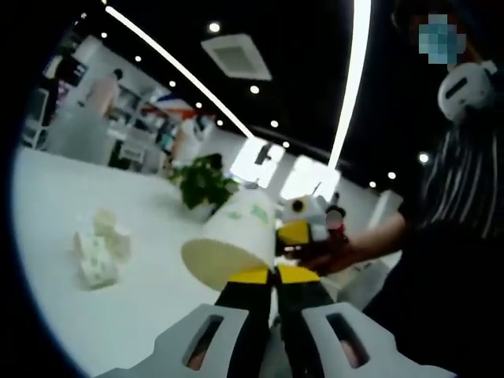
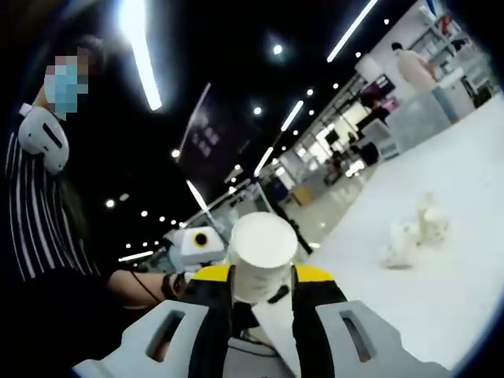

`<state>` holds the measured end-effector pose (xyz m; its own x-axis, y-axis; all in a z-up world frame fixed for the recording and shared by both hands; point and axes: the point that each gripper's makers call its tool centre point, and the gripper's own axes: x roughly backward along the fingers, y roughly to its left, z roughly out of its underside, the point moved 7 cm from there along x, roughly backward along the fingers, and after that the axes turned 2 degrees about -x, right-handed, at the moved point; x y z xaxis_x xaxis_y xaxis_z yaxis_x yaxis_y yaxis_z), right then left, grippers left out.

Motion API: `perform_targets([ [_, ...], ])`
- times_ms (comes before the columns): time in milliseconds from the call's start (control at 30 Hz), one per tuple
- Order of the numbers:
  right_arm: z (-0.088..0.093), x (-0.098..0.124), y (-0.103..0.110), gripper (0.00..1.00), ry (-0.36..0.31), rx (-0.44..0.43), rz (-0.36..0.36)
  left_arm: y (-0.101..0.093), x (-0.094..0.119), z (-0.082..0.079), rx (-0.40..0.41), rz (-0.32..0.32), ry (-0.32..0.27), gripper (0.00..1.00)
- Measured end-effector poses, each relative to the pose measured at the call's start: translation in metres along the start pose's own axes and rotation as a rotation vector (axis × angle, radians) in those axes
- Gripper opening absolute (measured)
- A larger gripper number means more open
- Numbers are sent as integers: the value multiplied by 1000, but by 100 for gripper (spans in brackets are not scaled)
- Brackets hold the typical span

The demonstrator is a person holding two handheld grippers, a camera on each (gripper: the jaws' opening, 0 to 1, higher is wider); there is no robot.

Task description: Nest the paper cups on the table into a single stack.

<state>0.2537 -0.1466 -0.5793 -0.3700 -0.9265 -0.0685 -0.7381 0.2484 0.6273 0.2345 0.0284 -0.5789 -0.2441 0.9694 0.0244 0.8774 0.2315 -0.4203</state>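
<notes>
A white paper cup (image 1: 232, 236) with a faint green print hangs in the air, its round end facing the left gripper view. My left gripper (image 1: 274, 273) has its yellow-tipped jaws pressed together at the cup's lower right edge. My right gripper (image 1: 303, 230) comes in from the right at the cup's far end. In the right gripper view, that paper cup (image 2: 261, 264) sits between my right gripper's (image 2: 264, 276) spread jaws, which are shut on its sides. My left gripper (image 2: 197, 240) shows just left of the cup. Several more paper cups (image 1: 96, 253) lie clustered on the white table; the same loose cups (image 2: 409, 236) show at the right.
The white table (image 1: 118, 315) stretches wide around the loose cups. A potted green plant (image 1: 203, 185) stands at the table's far side. The person in a striped top (image 1: 465, 197) stands close on the right. Shelves and another person are far behind.
</notes>
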Motion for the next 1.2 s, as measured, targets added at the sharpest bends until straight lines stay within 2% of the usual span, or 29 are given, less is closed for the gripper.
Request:
perform_targets([
  [100,1,0,0,29,24,55,14,-1,-1,0,-11,6,26,0],
  [367,4,-1,0,38,76,121,25,-3,-3,1,-49,35,105,0],
  [600,3,2,-1,42,86,148,33,-2,-4,-3,-89,46,164,0],
  [800,5,7,-1,48,151,252,42,-3,-5,-4,-159,70,286,0],
  [900,8,8,0,51,195,311,48,-2,-6,-9,-240,60,359,0],
  [967,9,9,1,52,199,328,64,-5,-9,-13,-252,68,366,0],
  [1200,9,12,4,56,189,366,77,-10,-18,-21,-364,95,479,0],
])
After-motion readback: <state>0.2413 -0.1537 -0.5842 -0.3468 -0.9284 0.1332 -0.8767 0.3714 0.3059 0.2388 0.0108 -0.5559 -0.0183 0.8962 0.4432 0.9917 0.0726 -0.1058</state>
